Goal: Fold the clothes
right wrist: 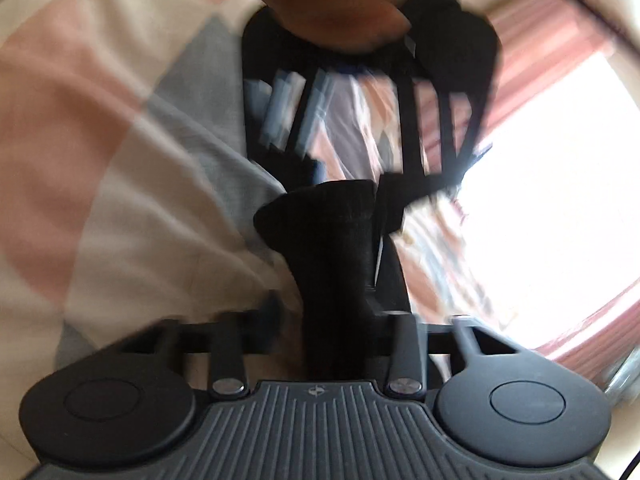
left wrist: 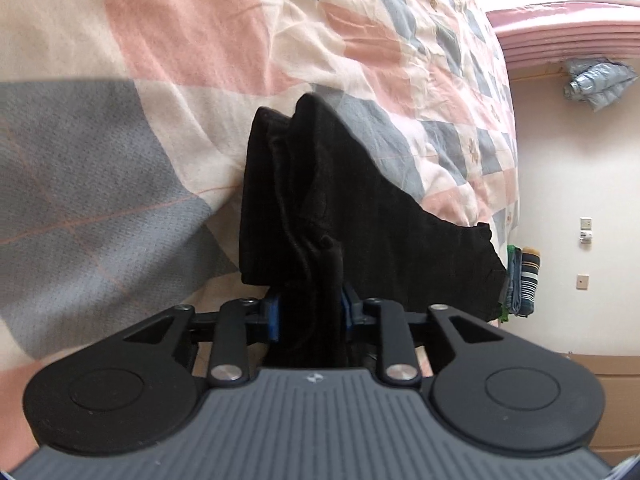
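Observation:
A black garment [left wrist: 320,200] hangs bunched over the patchwork bedspread [left wrist: 180,60]. My left gripper [left wrist: 310,312] is shut on the garment, with thick folds of cloth between its blue-padded fingers [left wrist: 273,316]. In the right wrist view, my right gripper [right wrist: 332,320] is shut on another bunch of the same black garment [right wrist: 332,240]. That view is blurred by motion. Ahead of it the other black gripper [right wrist: 360,120] shows from the front, with a person's hand [right wrist: 340,0] gripping it at the top.
The bedspread of pink, grey and cream squares fills the left of both views. A pile of folded clothes [left wrist: 520,284] sits at the bed's edge. A pink padded headboard [left wrist: 568,32], a pale blue jacket [left wrist: 596,80] and a cream wall [left wrist: 580,200] lie to the right. A bright window [right wrist: 552,168] glares.

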`<state>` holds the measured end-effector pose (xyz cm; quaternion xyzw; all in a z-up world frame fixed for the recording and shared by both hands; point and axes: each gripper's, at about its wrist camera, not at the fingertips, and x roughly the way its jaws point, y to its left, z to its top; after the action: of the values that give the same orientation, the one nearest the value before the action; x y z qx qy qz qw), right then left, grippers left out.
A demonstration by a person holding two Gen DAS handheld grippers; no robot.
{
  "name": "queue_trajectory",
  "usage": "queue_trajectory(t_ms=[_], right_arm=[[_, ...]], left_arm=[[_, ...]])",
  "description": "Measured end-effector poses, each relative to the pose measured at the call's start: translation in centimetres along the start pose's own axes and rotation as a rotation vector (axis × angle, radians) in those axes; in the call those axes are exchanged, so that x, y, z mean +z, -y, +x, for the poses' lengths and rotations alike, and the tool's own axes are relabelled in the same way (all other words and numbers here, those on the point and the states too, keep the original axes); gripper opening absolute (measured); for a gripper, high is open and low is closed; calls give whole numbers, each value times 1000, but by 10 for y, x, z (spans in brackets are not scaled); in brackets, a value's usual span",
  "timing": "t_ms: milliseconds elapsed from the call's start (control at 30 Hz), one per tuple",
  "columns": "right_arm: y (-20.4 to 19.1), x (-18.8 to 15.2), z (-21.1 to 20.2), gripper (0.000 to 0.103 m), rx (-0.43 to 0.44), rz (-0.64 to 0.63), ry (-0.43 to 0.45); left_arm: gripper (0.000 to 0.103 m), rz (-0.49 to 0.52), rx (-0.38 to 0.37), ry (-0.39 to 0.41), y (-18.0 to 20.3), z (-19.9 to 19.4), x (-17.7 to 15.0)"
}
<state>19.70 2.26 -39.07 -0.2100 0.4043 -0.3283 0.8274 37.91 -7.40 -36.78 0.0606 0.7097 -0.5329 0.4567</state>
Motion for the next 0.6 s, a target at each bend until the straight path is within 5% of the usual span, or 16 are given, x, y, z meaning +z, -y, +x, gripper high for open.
queue_trajectory(t_ms=[133,300,433,600], right_arm=[[83,-9,-4,7,191,390,3],[196,-56,-13,6,345,918,35],[257,-126,-42,7,292,1236,49],[315,-254,-68,9,123,1479,-22]], left_arm=[[29,-48,-127,100,17,-37,-5],[29,84,-70,261,76,-58,-18],[29,162,-50,273,127,-27,-31],[32,274,-48,164,197,81,-59]])
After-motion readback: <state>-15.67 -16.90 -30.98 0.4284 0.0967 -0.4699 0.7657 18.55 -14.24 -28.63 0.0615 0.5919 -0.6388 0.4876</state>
